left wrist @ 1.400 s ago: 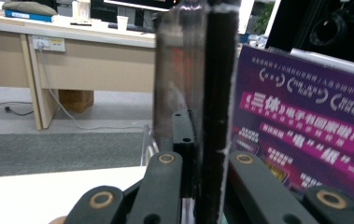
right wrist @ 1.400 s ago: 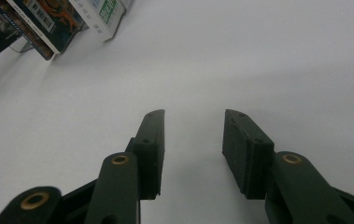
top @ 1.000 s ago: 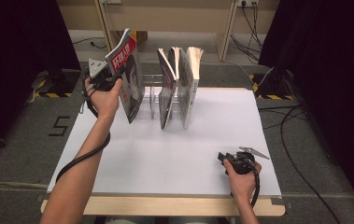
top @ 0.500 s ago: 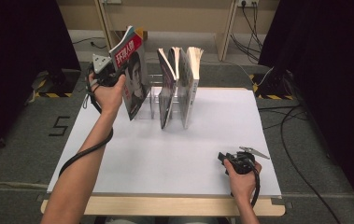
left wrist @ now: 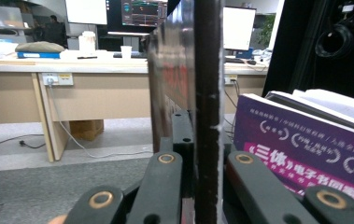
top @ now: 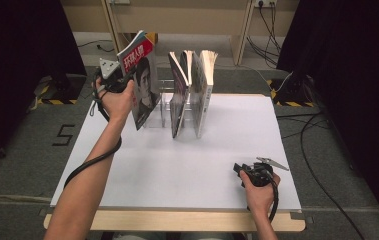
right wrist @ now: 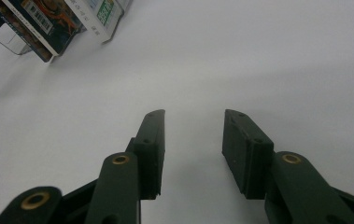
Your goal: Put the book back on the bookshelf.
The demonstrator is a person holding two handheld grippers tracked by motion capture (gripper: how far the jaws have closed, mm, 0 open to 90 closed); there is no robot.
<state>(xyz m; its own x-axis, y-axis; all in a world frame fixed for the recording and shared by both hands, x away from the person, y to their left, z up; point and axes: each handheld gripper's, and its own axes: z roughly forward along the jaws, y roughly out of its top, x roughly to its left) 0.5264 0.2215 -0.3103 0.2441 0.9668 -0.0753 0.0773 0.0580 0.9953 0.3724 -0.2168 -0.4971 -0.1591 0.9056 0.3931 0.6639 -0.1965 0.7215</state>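
White counter [top: 187, 165] spreads under us, with dark curtains at both sides and a pale bench behind. We take the clear rack [top: 163, 111] near the counter's far edge as our landmark. Just left of the rack, we hold the left tool [top: 118, 81] raised above the counter, its jaws clamped tight on a magazine [top: 141, 80] with a red title band, tilted, its lower corner close beside the rack. In the left gripper view the magazine [left wrist: 207, 112] runs edge-on between the jaws. Standing in the rack are several books [top: 193, 90]. Well right of the rack and nearer us, our right tool [top: 241, 171] rests low over bare counter, jaws partly spread, holding nothing.
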